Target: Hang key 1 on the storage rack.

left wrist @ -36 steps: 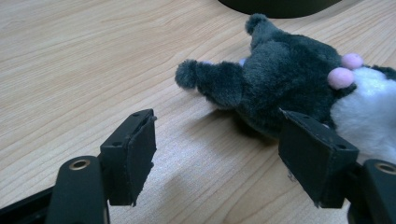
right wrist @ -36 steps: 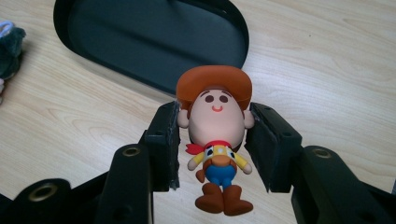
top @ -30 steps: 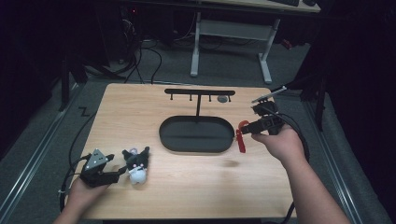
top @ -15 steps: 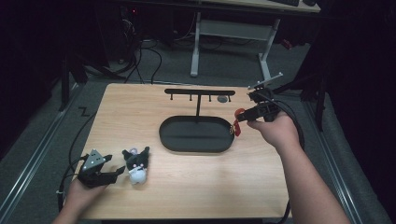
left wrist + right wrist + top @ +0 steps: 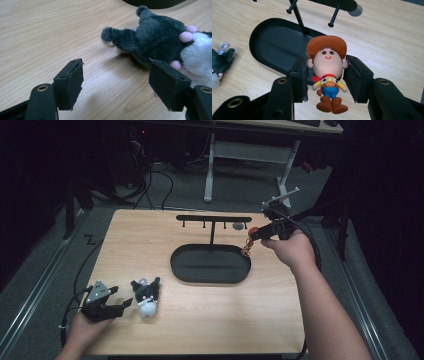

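Note:
A small cowboy figure (image 5: 327, 65) with a brown hat hangs between the jaws of my right gripper (image 5: 326, 63), which is shut on its head. In the high view that gripper (image 5: 254, 234) hovers over the right end of the black oval base (image 5: 210, 264), just below the hook rack (image 5: 214, 219), with the figure (image 5: 247, 249) dangling under it. Down at the table's front left, my left gripper (image 5: 121, 301) rests open. A grey and white plush toy (image 5: 146, 296) lies just to its right. In the left gripper view the plush (image 5: 155, 37) lies ahead of the right pad, outside the gap.
The rack's thin post rises from the oval base (image 5: 274, 42), and its short hook pegs (image 5: 332, 15) point down and outward. A grey round grommet (image 5: 239, 226) sits in the tabletop behind the rack. Bare wood lies between the plush and the base.
My right gripper has carried the cowboy figure up and away from me, closer to the right end of the hook rack. The left gripper and plush have stayed put.

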`<state>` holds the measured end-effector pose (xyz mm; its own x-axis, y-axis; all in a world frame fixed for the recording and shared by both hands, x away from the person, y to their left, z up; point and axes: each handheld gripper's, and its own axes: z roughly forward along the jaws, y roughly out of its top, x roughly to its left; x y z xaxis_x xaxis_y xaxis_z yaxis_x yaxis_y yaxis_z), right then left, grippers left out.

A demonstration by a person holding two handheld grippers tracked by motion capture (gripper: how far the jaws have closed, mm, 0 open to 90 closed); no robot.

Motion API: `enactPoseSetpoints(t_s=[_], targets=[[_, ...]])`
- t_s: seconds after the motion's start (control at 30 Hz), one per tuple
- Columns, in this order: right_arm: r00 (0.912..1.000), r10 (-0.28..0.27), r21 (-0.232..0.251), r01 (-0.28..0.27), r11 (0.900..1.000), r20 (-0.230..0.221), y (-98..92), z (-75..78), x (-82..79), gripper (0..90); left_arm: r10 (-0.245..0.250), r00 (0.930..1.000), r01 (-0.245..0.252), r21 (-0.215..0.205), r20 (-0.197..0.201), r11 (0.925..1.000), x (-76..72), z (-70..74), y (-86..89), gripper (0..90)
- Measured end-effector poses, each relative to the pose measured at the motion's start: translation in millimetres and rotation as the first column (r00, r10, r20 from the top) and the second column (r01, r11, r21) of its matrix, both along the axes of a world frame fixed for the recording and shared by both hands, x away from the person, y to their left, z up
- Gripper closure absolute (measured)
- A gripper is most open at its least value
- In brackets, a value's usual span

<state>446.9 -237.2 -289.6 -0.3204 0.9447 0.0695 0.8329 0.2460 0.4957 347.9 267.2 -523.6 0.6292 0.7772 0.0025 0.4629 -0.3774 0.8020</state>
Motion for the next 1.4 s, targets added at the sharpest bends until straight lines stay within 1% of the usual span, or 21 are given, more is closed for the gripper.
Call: enactPoseSetpoints(t_s=[0.37,0.67,0.9,0.97,1.17,1.2,1.4], targets=[[0.9994,-0.019,0.011,0.019,1.000,0.028,0.6,9.5,13.7,55.3,0.001,1.0000,-0.001,-0.004,-0.001,1.0000,0.6,0.3,0.3,28.0],[0.9988,-0.033,0.002,0.033,0.999,0.036,1.2,11.7,21.1,55.3,0.001,1.0000,-0.001,-0.006,-0.003,1.0000,0.8,0.4,1.4,28.0],[0.9980,-0.043,0.009,0.043,0.999,0.047,0.6,13.4,28.1,55.3,0.003,1.0000,-0.003,-0.007,-0.002,1.0000,0.8,0.3,2.0,28.0],[0.9978,-0.043,0.015,0.043,0.999,0.050,1.3,13.2,29.9,55.3,0.004,1.0000,-0.004,-0.008,-0.003,1.0000,0.7,0.3,2.1,28.0],[0.9978,-0.045,0.004,0.045,0.999,0.048,3.0,12.8,33.5,55.3,0.005,1.0000,-0.005,-0.010,-0.003,0.9999,0.7,0.2,2.7,28.0],[0.9977,-0.046,0.010,0.046,0.999,0.050,3.5,12.5,34.7,55.3,0.005,1.0000,-0.005,-0.009,-0.003,0.9999,0.6,0.3,2.9,28.0],[0.9982,-0.035,0.005,0.035,0.999,0.049,8.3,13.5,35.4,55.3,0.005,1.0000,-0.005,-0.009,-0.003,0.9999,0.8,0.3,3.1,28.0]])
